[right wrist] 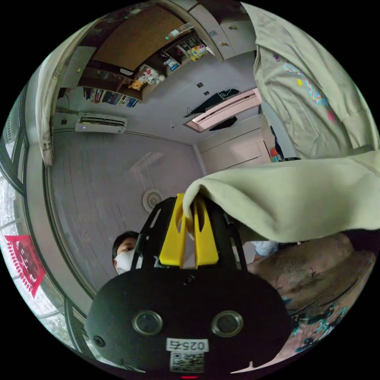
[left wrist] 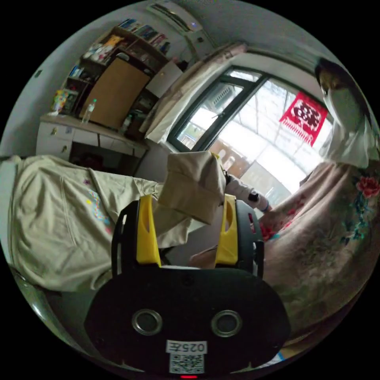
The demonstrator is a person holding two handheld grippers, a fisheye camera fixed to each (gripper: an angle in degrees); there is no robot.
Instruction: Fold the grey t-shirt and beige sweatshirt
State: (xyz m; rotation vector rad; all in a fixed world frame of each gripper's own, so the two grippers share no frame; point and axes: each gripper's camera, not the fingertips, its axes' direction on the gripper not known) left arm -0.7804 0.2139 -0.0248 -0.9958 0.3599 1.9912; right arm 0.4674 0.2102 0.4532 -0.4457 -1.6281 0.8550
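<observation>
In the left gripper view the beige sweatshirt [left wrist: 59, 221] lies spread on the left side of the scene, its long axis running left to right, with a small coloured print on its chest and one sleeve stretching rightward toward the camera. That sleeve's cuff end [left wrist: 194, 186] is lifted and folded over itself, hanging just beyond and between the tips of the left gripper [left wrist: 187, 206], whose yellow jaws stand wide apart; whether either jaw touches the cloth cannot be told. To the right lies a floral blanket [left wrist: 328, 245], and a person wearing a mask [left wrist: 344, 114] sits at the far right before a bright window [left wrist: 245, 134]. A desk with shelves [left wrist: 107, 99] stands far left. In the right gripper view the camera is tilted up toward the ceiling, and the right gripper [right wrist: 189, 221] has its yellow jaws drawn narrow, pinching a fold of the sweatshirt's edge between them. From that grip the cloth runs away to the right as a broad band, while the body of the garment with the print [right wrist: 304, 87] hangs at the upper right. The floral blanket [right wrist: 316, 277] lies beneath it.
</observation>
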